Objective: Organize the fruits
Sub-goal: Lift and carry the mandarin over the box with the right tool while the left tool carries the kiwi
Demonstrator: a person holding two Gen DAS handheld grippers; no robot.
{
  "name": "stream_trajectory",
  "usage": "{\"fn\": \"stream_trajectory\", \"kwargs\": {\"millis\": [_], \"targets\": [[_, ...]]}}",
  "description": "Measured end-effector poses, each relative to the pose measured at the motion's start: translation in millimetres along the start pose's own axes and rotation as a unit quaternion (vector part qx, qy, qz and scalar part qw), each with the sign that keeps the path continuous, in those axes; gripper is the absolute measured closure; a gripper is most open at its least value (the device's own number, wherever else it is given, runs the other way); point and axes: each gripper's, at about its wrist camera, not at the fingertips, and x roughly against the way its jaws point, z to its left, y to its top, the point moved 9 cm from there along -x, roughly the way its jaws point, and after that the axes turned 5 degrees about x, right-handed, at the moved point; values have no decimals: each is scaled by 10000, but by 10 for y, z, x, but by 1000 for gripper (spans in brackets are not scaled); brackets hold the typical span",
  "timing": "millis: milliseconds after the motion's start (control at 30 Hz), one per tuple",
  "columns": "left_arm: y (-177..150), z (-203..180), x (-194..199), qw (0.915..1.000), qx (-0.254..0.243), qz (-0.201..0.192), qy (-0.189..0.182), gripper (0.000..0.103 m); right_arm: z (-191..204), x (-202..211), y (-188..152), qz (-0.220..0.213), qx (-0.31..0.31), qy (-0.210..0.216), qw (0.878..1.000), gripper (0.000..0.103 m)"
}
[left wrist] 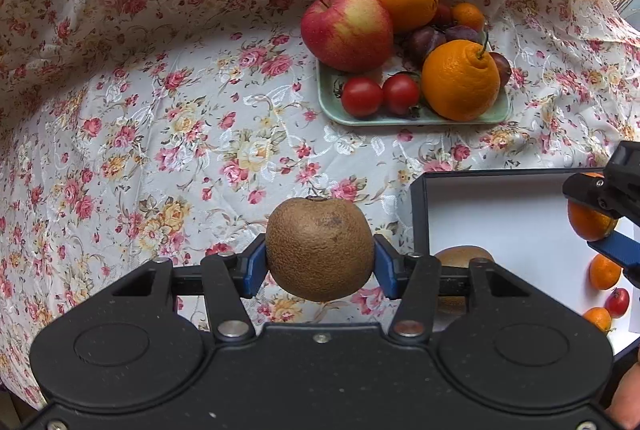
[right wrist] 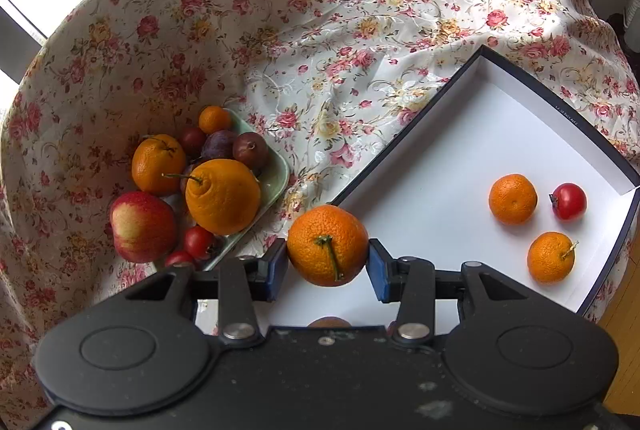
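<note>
1. Your left hand-held gripper point(left wrist: 320, 266) clasps a kiwi point(left wrist: 320, 248) over the table, beside the box point(right wrist: 440, 166).
2. Your right hand-held gripper point(right wrist: 328, 260) clasps a mandarin point(right wrist: 327, 245) at the box's edge.
3. The box already holds several small fruits; the green tray point(left wrist: 400, 120) remains mostly full.

Fruit-laden tray point(left wrist: 332, 98) left of box point(left wrist: 418, 214)
</note>
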Motion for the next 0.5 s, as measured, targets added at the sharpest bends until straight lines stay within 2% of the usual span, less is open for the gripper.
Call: {"fn": "stream_trajectory", "kwargs": {"millis": [233,333,500], "targets": [[-71,-499,-121,9994,-318,98,-34,45,-506,-7,211,13,-442,-155,9989,58],[-59,-712,-88,9983,-557,-120,79,44,-686,-7,267,15,-549,-228,9982,58],[-69,-988,-77,9977,-635,-84,-205,45,-958,-13,332,16,-653,-366,9972,58]]}}
